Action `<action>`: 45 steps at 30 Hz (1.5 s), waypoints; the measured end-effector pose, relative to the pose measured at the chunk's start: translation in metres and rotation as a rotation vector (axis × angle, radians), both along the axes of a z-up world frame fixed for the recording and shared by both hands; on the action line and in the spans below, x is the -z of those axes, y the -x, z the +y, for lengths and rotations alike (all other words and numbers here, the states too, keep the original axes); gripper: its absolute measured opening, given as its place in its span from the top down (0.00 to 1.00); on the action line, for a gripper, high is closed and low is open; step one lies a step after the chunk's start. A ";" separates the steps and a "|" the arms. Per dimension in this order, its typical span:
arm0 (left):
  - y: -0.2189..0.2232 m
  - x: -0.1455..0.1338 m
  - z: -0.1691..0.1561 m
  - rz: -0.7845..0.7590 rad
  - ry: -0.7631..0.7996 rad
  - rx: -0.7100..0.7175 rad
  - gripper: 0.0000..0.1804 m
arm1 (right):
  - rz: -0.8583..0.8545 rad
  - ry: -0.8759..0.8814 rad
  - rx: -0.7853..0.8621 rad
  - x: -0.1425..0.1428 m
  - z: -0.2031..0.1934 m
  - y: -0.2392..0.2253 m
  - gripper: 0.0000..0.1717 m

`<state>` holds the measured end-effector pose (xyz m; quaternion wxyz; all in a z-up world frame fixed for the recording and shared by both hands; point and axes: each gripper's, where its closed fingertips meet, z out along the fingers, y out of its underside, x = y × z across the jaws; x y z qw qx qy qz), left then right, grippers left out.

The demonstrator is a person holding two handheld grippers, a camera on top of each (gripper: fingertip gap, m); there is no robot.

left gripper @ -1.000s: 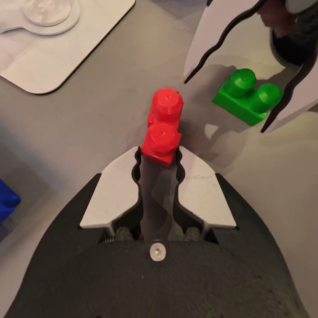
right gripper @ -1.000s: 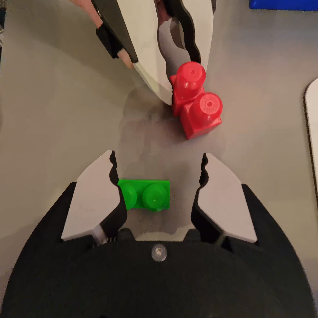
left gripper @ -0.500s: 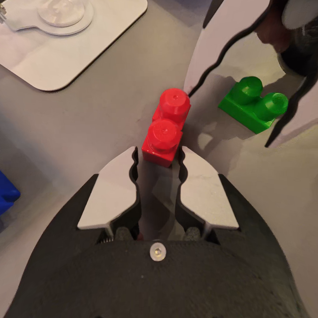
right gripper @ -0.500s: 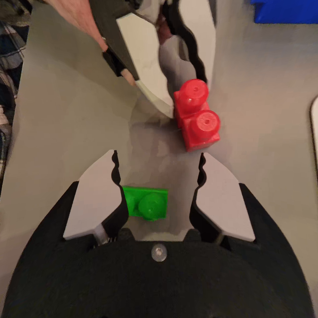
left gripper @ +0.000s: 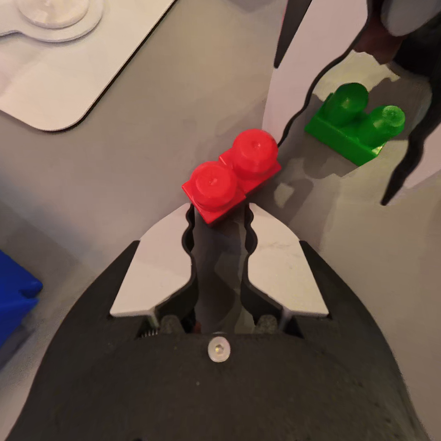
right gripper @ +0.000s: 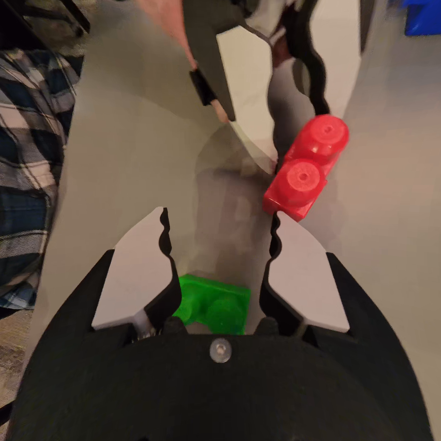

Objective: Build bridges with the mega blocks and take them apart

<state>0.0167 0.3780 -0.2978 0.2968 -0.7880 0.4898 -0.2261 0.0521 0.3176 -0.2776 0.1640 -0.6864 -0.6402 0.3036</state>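
Left wrist view first: the red block (left gripper: pixel 231 176) has swung round. A moment ago it lay straight ahead of your left gripper (left gripper: pixel 219 207); now it sits skewed, its far stud pointing away to the right. The jaws have come back in on its near end, both tips touching the block's sides, so I'd call that a crooked pinch, worth re-squaring before you lift. Far right, the green block (left gripper: pixel 353 128) rests on the table between the spread fingers of your right gripper (left gripper: pixel 333 173), whose left tip sits right by the red block's far stud. Right wrist view: those jaws have narrowed a little but stand well apart, the green block deep between them, clear of the right pad, not gripped. No bridge is started yet. The surface is a plain grey table (left gripper: pixel 143 167), with a white mat (left gripper: pixel 59 78) far left, a blue object (left gripper: pixel 14 298) at the near left edge, plaid fabric (right gripper: pixel 23 143) beyond the table's edge.
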 end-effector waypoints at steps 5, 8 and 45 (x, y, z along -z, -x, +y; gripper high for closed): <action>-0.002 0.000 0.007 0.007 0.036 0.174 0.77 | -0.021 0.043 -0.025 0.001 -0.012 0.012 0.51; 0.004 0.000 0.007 0.028 0.064 0.226 0.73 | -0.028 0.061 -0.029 0.000 -0.017 0.008 0.49; -0.040 -0.036 -0.001 -0.193 -0.078 -0.037 0.58 | 0.132 -0.023 0.000 -0.036 0.024 -0.013 0.42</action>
